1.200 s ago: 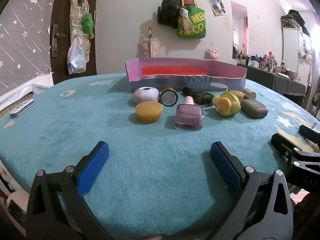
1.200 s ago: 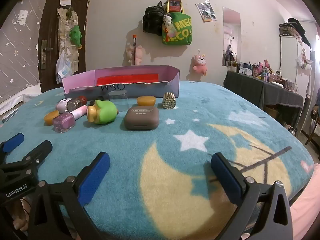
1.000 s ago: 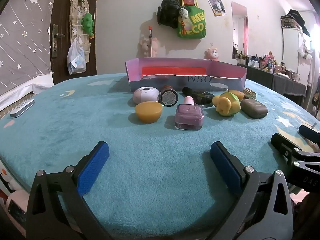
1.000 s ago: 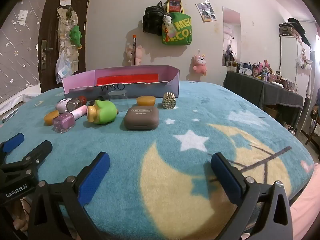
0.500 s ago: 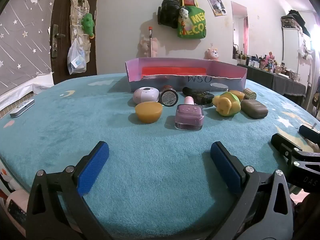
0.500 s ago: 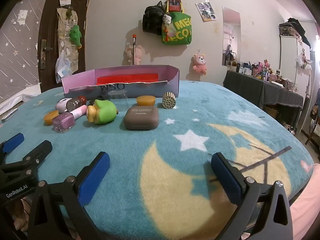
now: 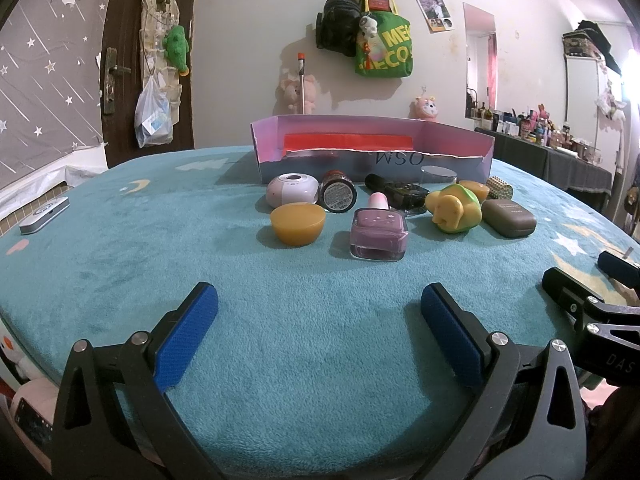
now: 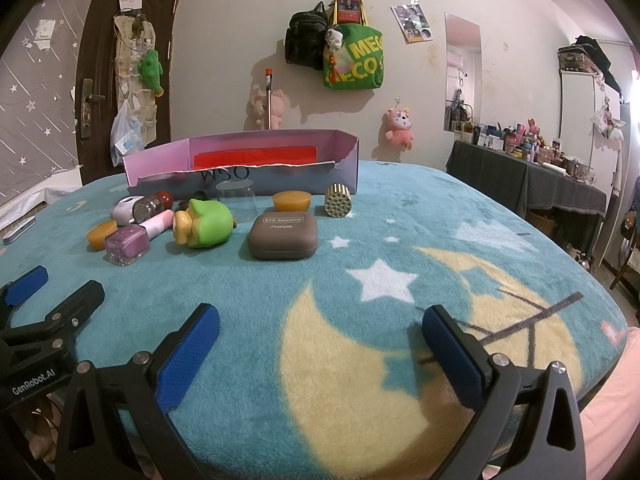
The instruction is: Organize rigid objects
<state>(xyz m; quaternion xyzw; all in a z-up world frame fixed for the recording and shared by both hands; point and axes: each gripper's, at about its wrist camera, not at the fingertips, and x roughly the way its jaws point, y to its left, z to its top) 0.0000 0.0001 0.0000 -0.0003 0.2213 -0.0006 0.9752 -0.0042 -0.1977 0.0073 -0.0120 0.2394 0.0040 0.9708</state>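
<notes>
Several small objects lie on a teal blanket in front of a pink cardboard box (image 7: 372, 148): an amber puck (image 7: 297, 224), a purple nail-polish bottle (image 7: 379, 233), a white round case (image 7: 292, 195), a dark jar (image 7: 338, 196), a green-and-yellow toy (image 7: 454, 208) and a brown eye-shadow case (image 8: 283, 235). A gold ribbed cylinder (image 8: 338, 199) and a second amber puck (image 8: 292, 201) sit near the box (image 8: 240, 164). My left gripper (image 7: 318, 304) is open and empty, short of the bottle. My right gripper (image 8: 320, 324) is open and empty, over the moon print.
A white remote (image 7: 44, 215) lies at the blanket's far left edge. The right gripper's fingers (image 7: 576, 292) show at the right of the left wrist view. A dark side table (image 8: 528, 176) with many bottles stands at the right. Bags hang on the back wall.
</notes>
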